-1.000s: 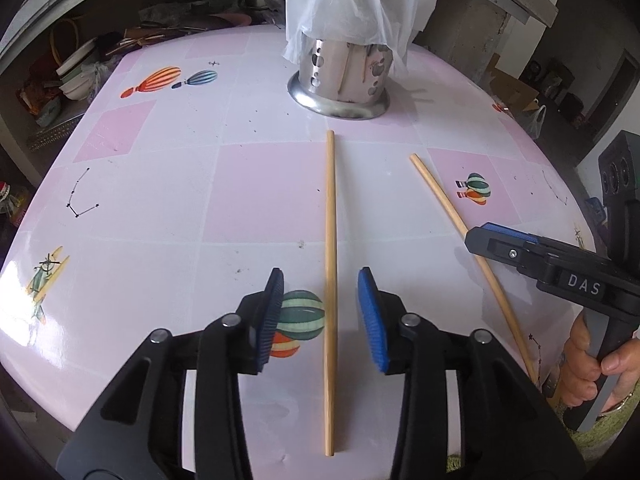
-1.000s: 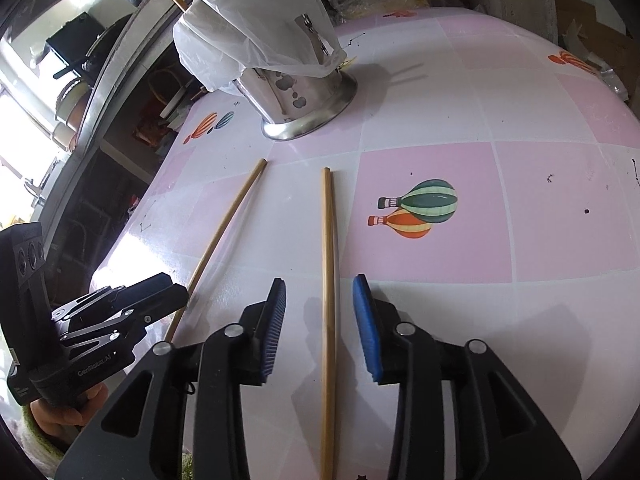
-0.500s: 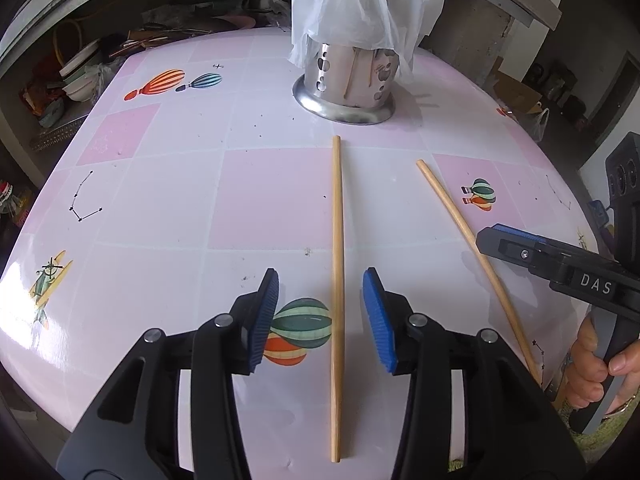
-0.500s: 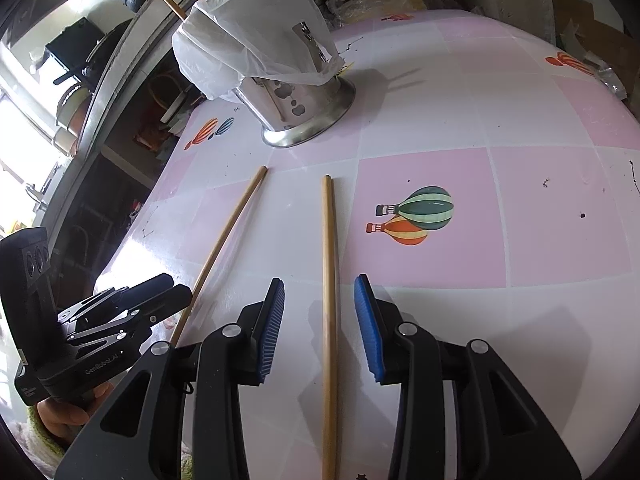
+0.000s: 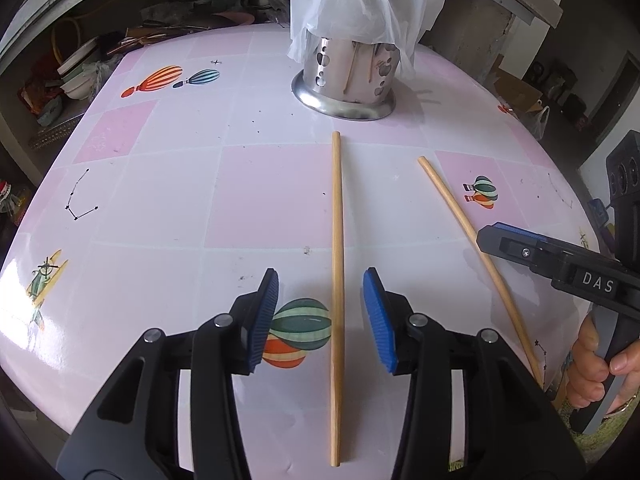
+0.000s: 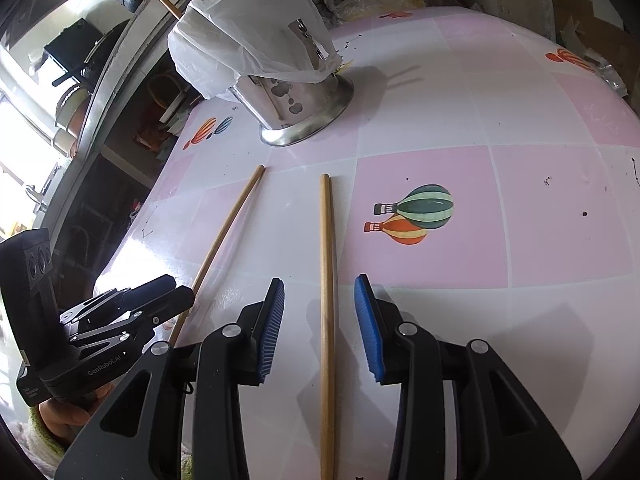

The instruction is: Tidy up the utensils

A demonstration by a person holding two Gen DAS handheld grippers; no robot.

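Two wooden chopsticks lie flat on the pink-and-white tiled counter [image 5: 168, 184], well apart from each other, both pointing toward the steel utensil holder [image 5: 347, 80] that stands at the far side under a white plastic bag [image 5: 360, 0]. The left gripper [image 5: 320, 312] straddles the left chopstick [image 5: 336, 240] with its jaws partly open, the blue pads clear of the wood on both sides. The right gripper [image 6: 319, 316] stands the same way over the right chopstick [image 6: 326, 280] — nothing gripped by either.

The step in hand looks like the pickup. To do it well, each gripper should come down until the pads bracket the stick near its middle, then close squarely so the thin round wood does not roll or pivot. The sticks lie off-centre in the gaps, so a small sideways correction first would help. The bag droops over the holder's rim and may block the drop; the opening itself is hard to judge from here.

Readable writing: "DAS" on the right gripper's body in the left view, "GenRobot.AI" on the left gripper's in the right view.
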